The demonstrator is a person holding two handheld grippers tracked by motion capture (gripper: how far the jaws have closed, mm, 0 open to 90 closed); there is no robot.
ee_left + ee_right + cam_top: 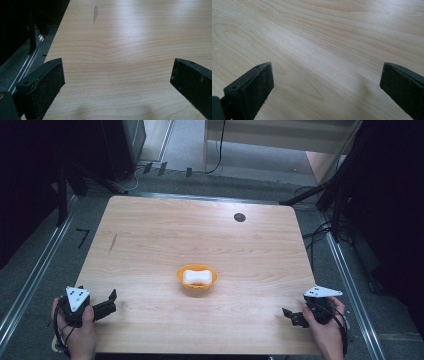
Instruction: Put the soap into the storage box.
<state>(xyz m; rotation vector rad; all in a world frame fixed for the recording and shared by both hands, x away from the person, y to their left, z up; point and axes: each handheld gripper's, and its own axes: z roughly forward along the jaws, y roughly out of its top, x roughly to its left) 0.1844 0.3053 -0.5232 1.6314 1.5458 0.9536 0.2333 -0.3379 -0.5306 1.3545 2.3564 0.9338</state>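
Observation:
An orange bowl (197, 278) sits near the middle of the wooden table (200, 235), with a white bone-shaped object (196, 277) lying inside it. My left gripper (111, 301) rests at the front left corner of the table, held by a hand, its jaws wide apart with only bare wood between them (117, 70). At the front right corner my right gripper (289, 316) is held low over the table, also open and holding nothing (327, 75). Both grippers are well away from the bowl.
A small dark round spot (239, 217) marks the table near its far right edge. A dark streak (113, 243) marks the wood at the left. Metal floor rails (35, 275) run along both sides, and cables (320, 232) lie on the floor at the right.

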